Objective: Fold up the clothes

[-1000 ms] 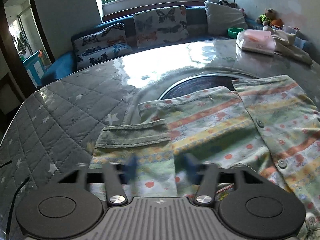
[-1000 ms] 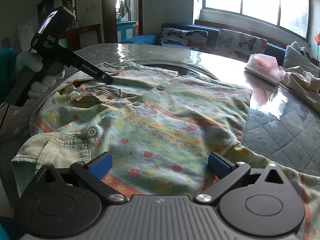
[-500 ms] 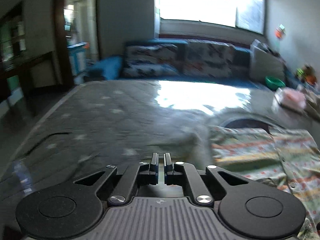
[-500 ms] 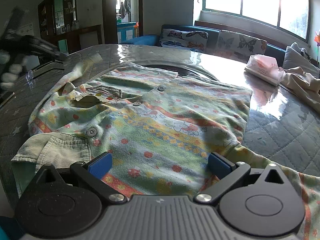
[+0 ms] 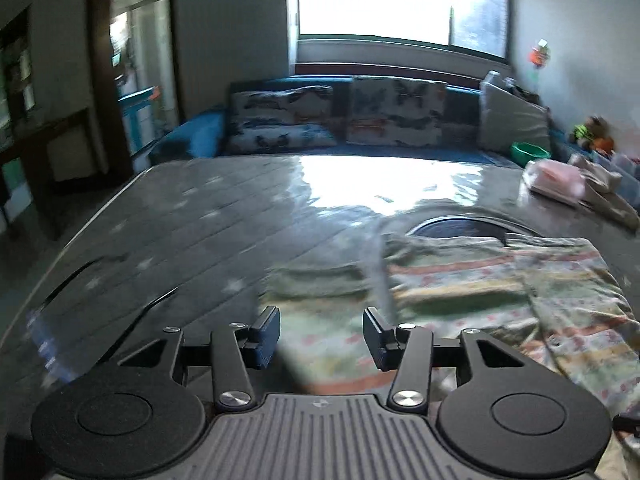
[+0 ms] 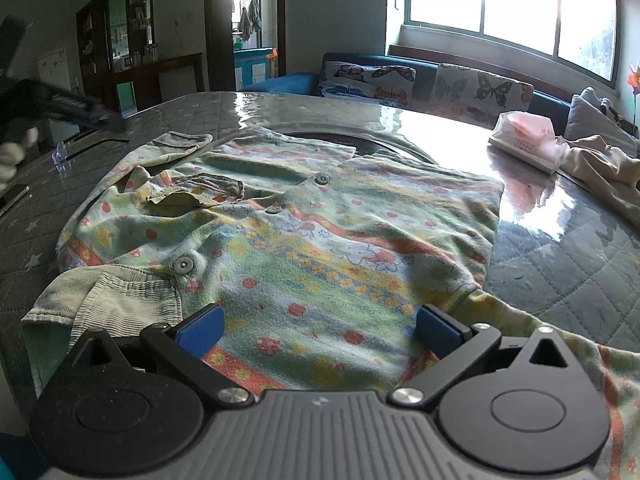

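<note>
A green, flower-striped children's shirt (image 6: pixel 320 240) with snap buttons lies spread on the quilted table (image 6: pixel 180 108). My right gripper (image 6: pixel 320 330) hovers open low over its near hem, with nothing pressed between the blue pads. One sleeve with an olive cuff (image 6: pixel 176 144) lies stretched out toward the far left. In the left wrist view this sleeve (image 5: pixel 316 280) lies on the table just beyond my left gripper (image 5: pixel 321 330). Its jaws are opening and nothing is pinched between them. From the right wrist view the left gripper (image 6: pixel 92 116) is a blur at the left edge, above the table.
A pink packet (image 6: pixel 528 142) and a heap of beige cloth (image 6: pixel 600 168) sit at the far right of the table. A phone (image 6: pixel 14 196) lies near the left edge. A dark round inset (image 6: pixel 360 142) shows behind the shirt. A sofa with cushions (image 5: pixel 340 120) lines the wall.
My left gripper shut on the sleeve, drew it out to the left off the shirt front, then opened and pulled back up and away. The right gripper stayed still.
</note>
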`<state>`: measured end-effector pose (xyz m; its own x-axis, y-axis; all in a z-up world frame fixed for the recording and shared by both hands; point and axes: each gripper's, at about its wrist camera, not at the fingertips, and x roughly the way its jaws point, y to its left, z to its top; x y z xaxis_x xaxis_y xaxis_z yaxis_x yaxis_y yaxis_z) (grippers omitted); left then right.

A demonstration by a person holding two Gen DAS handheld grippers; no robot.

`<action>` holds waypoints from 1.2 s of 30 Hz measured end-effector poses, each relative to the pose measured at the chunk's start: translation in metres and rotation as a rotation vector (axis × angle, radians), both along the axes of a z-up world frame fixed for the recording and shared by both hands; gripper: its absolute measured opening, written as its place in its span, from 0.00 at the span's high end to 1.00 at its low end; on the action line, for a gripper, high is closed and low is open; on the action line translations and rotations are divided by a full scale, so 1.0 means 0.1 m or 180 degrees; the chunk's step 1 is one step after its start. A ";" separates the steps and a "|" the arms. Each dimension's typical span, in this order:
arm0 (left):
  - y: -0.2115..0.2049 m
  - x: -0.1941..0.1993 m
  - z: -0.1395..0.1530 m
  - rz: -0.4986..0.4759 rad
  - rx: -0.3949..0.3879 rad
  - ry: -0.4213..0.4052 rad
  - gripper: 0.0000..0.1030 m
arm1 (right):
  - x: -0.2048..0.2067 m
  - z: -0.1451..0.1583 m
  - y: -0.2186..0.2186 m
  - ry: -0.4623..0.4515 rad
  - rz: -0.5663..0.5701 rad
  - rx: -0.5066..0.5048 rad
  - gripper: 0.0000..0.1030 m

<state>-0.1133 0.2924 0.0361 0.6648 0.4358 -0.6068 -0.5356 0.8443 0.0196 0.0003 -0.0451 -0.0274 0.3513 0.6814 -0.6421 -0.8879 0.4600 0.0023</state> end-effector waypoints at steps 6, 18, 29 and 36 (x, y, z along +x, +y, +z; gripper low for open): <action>0.11 0.58 -0.17 0.0018 -0.0025 0.0161 0.52 | 0.01 0.00 -0.01 0.0006 0.0000 0.0017 0.00; 0.25 1.05 -0.50 0.0158 -0.0004 0.0505 0.58 | 0.01 -0.01 -0.02 0.0015 0.0003 0.0032 0.00; 0.48 0.39 -0.17 0.0539 -0.0166 -0.0002 0.95 | 0.01 -0.01 -0.02 0.0010 0.0002 0.0031 0.00; 0.48 -0.48 0.10 0.0929 -0.0022 -0.0267 0.96 | 0.01 -0.01 -0.01 -0.0003 0.0001 0.0023 0.00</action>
